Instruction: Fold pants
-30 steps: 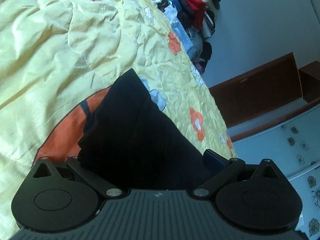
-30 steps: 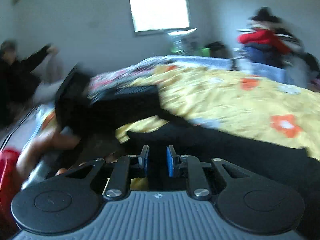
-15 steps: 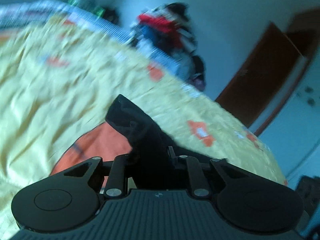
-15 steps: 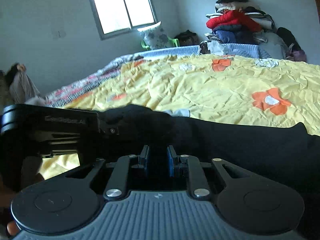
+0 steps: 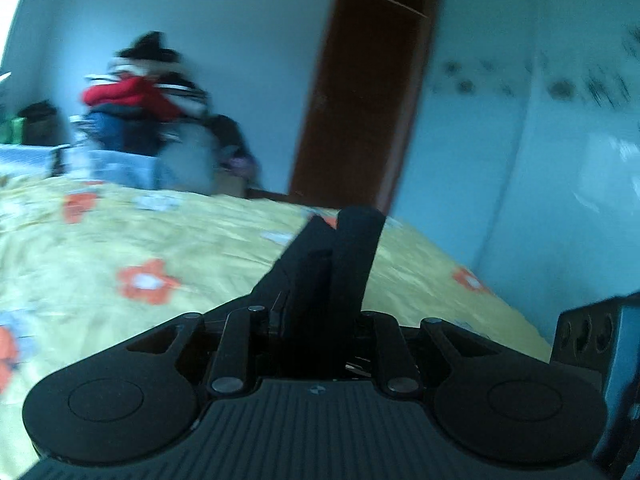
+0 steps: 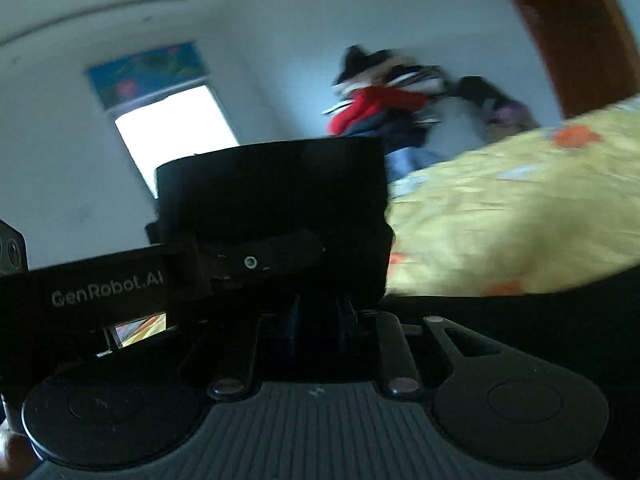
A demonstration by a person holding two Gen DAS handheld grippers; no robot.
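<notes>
The black pants stand up as a folded bunch between the fingers of my left gripper, which is shut on them above the yellow quilt. In the right wrist view the same black cloth hangs right in front of the camera and trails off to the right. My right gripper is shut on that cloth, its fingertips lost in the dark fabric. The left gripper's body sits close at the left. Both views are motion-blurred.
The bed's yellow flowered quilt fills the lower ground. A pile of clothes stands beyond the bed's far side. A brown door and pale wardrobe are to the right, a bright window on the far wall.
My left gripper shut on the pants' edge, lifted it off the quilt and rolled upright. The right gripper swung sideways with its cloth; the two grippers are now side by side.
</notes>
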